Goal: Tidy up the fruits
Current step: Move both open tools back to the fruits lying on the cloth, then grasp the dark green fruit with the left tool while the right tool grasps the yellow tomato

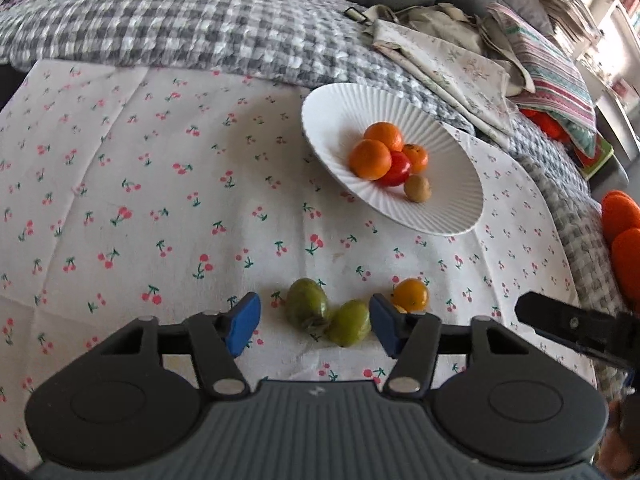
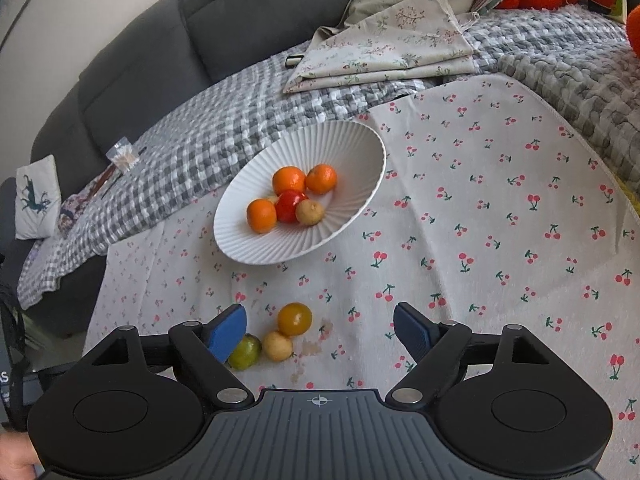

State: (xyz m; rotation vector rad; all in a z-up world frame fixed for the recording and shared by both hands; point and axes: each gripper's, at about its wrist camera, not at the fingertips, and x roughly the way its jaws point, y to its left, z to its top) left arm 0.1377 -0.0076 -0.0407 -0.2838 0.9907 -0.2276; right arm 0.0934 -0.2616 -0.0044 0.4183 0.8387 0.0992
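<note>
A white ribbed bowl (image 1: 452, 204) (image 2: 352, 148) on the cherry-print cloth holds three oranges (image 1: 370, 159), a red fruit (image 1: 396, 170) and a small tan fruit (image 1: 417, 188). Near the front lie two green fruits (image 1: 307, 303) (image 1: 349, 323) and a yellow-orange fruit (image 1: 411, 294). My left gripper (image 1: 316, 326) is open, its blue pads on either side of the green fruits, empty. My right gripper (image 2: 320, 334) is open and empty, with the yellow-orange fruit (image 2: 295, 319), a pale tan fruit (image 2: 277, 346) and a green fruit (image 2: 245, 352) by its left pad.
A grey checked blanket (image 1: 192, 28) covers the sofa behind. Folded floral cloths (image 1: 448, 60) (image 2: 384, 52) and a striped cushion (image 1: 556, 76) lie at the back right. Orange plush shapes (image 1: 624, 240) sit at the right edge. The right gripper's black finger (image 1: 568, 326) shows in the left view.
</note>
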